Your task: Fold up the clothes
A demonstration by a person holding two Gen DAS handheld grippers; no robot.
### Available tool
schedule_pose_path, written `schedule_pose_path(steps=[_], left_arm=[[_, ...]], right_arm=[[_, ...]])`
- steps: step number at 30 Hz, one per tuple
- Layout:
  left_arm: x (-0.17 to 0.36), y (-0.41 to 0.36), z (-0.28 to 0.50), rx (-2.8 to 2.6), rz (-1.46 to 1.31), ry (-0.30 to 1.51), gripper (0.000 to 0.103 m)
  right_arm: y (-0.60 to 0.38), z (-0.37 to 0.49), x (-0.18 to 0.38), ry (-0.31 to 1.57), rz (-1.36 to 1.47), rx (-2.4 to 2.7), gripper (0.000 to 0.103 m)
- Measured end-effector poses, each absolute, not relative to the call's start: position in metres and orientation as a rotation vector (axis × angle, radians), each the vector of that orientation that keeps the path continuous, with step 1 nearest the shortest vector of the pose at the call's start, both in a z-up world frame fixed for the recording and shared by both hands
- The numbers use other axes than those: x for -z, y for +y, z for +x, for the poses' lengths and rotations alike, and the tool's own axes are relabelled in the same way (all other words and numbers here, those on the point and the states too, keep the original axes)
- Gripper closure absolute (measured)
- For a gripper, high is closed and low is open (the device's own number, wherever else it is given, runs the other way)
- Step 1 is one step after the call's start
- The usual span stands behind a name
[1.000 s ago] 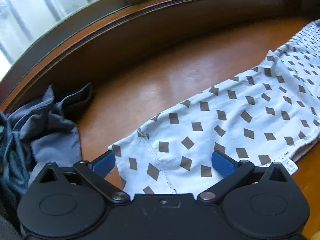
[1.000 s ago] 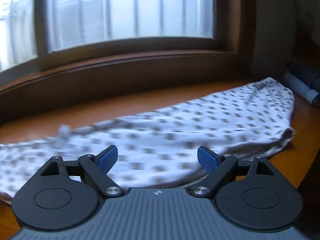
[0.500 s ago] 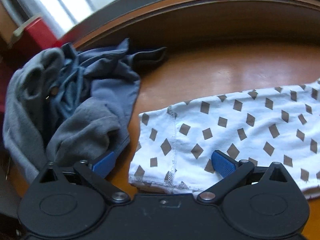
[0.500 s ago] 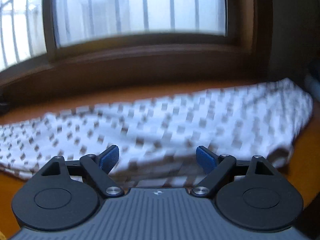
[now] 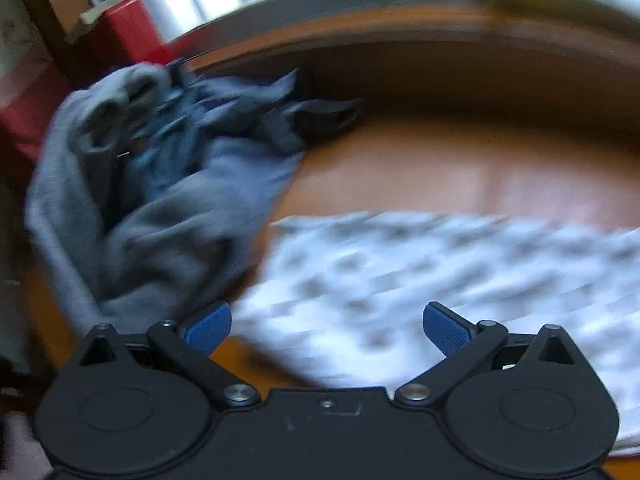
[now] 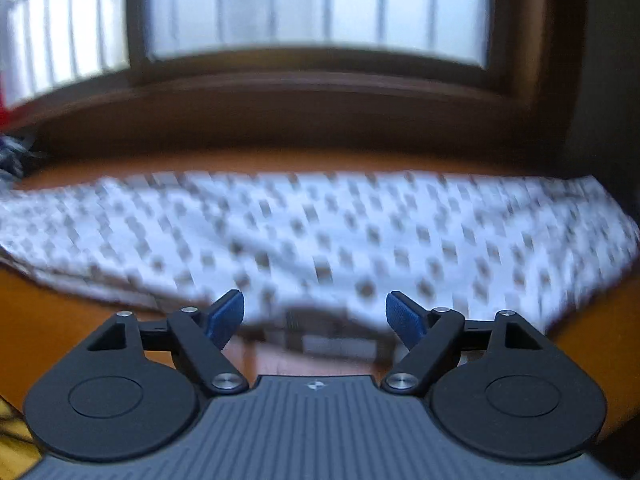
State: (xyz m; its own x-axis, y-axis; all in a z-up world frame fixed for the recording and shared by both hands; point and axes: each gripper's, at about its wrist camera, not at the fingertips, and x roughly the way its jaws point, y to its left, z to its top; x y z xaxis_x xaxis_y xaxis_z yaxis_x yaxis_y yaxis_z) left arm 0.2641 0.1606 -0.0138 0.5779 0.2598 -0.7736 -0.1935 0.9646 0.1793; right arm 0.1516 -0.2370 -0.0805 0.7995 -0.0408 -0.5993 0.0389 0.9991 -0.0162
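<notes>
A white garment with brown diamond print (image 5: 420, 272) lies flat along the wooden table (image 5: 460, 176), motion-blurred in both views. My left gripper (image 5: 327, 327) hovers open over its left end, blue fingertips (image 5: 208, 326) wide apart with nothing between them. In the right wrist view the same garment (image 6: 320, 232) stretches across the whole width, and my right gripper (image 6: 315, 315) stands open at its near hem, holding nothing.
A crumpled heap of grey and blue clothes (image 5: 160, 184) lies just left of the white garment. Behind it stands a red box (image 5: 120, 36). A dark wooden sill (image 6: 300, 108) and window run along the table's far edge.
The left gripper has swung left and forward, bringing the grey heap and garment end closer. The right view has shifted left along the garment toward its near hem. Both grippers stayed open.
</notes>
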Motion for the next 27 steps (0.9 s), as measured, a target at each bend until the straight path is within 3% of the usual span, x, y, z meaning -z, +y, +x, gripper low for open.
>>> schedule_pose_path(steps=[8, 12, 16, 19, 23, 26, 27], left_arm=[[0.036, -0.028, 0.295, 0.338, 0.166, 0.841, 0.0], [0.064, -0.083, 0.301, 0.394, 0.297, 0.879, 0.0], [0.073, -0.079, 0.295, 0.383, 0.278, 0.946, 0.0], [0.076, -0.064, 0.288, 0.371, 0.245, 0.972, 0.0], [0.078, -0.058, 0.283, 0.351, 0.236, 0.972, 0.0], [0.077, -0.062, 0.285, 0.33, 0.237, 0.981, 0.0], [0.076, -0.064, 0.286, 0.317, 0.241, 0.978, 0.0]], right_arm=[[-0.259, 0.224, 0.081, 0.674, -0.055, -0.074, 0.022], [-0.27, 0.26, 0.082, 0.688, -0.081, -0.133, 0.023], [-0.28, 0.29, 0.081, 0.699, -0.102, -0.178, 0.02], [-0.285, 0.281, 0.078, 0.687, -0.092, -0.143, 0.011], [-0.292, 0.268, 0.073, 0.67, -0.077, -0.098, 0.007], [-0.297, 0.258, 0.069, 0.658, -0.066, -0.063, 0.012], [-0.298, 0.255, 0.068, 0.654, -0.063, -0.052, 0.019]])
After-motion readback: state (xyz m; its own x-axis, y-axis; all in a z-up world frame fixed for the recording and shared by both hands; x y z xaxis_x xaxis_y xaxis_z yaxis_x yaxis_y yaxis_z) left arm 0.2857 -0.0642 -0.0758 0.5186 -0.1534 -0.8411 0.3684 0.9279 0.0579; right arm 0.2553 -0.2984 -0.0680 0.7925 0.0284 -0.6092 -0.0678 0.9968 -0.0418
